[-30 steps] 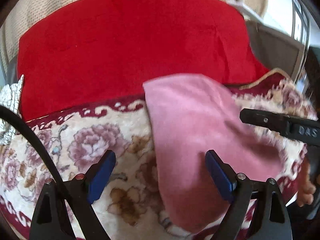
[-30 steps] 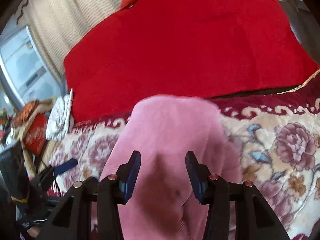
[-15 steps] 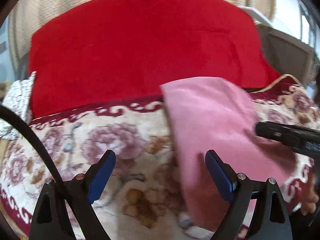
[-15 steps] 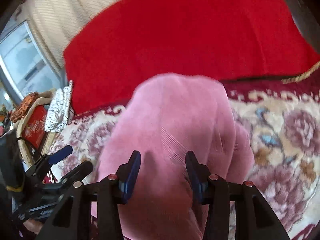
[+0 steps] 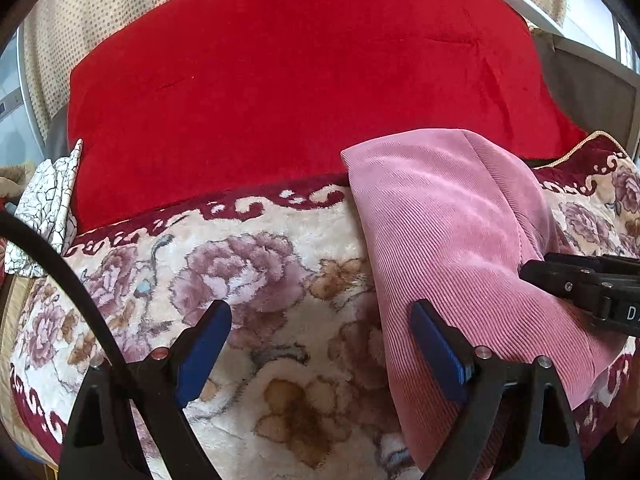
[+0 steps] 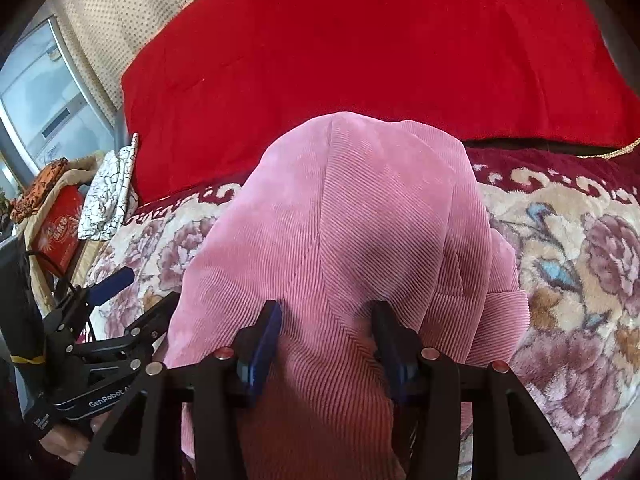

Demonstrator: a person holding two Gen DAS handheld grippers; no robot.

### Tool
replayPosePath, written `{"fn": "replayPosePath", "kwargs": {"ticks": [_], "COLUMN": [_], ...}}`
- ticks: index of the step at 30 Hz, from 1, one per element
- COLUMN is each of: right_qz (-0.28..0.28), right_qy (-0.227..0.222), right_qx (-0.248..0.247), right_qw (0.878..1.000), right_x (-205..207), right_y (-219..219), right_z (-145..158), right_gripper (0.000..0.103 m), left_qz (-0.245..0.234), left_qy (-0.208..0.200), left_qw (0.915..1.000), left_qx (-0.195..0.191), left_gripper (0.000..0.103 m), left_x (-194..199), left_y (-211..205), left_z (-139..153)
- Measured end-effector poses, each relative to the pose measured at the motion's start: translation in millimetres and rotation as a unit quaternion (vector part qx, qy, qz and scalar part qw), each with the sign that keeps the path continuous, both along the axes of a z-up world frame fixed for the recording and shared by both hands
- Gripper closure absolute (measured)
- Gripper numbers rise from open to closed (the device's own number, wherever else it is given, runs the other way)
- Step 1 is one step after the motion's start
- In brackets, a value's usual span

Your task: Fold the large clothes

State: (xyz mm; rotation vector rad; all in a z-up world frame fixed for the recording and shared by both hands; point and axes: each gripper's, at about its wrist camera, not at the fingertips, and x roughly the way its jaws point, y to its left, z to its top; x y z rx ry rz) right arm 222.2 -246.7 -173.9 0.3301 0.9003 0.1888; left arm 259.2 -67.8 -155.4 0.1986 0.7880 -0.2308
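Observation:
A pink corduroy garment (image 5: 452, 232) lies folded on a floral blanket (image 5: 256, 264); it also fills the middle of the right wrist view (image 6: 352, 216). My left gripper (image 5: 320, 344) is open and empty, low over the blanket, its right finger at the garment's left edge. My right gripper (image 6: 326, 332) is open, its jaws apart over the near part of the pink garment, resting on or just above it. The right gripper also shows at the right edge of the left wrist view (image 5: 580, 284).
A large red cloth (image 5: 304, 80) covers the surface behind the blanket. A white crackle-patterned item (image 5: 48, 196) lies at the left edge. A red box (image 6: 56, 232) and clutter stand further left. Beige curtains (image 6: 108, 20) hang behind.
The left gripper's view has swung left, so the pink garment sits further right in it. The right gripper has moved closer over the garment. Both stayed open.

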Motion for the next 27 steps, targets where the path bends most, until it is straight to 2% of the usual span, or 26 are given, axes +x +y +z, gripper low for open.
{"fn": "replayPosePath", "kwargs": {"ticks": [20,27], "right_qz": [-0.003,-0.020], "right_qy": [-0.005,-0.064], "right_qx": [0.004,0.005], "right_qw": [1.000,0.998], "right_x": [-1,-8], "right_y": [-1,-7], "right_z": [4,27], "right_gripper": [0.050,0.050], "left_qz": [0.004,0.013], "left_qy": [0.002,-0.031], "left_qw": [1.0000,0.9994], "left_qx": [0.002,0.007], "left_gripper": [0.012,0.012], "left_x": [1,-3], "left_y": [2,3], "left_z": [-2,11]}}
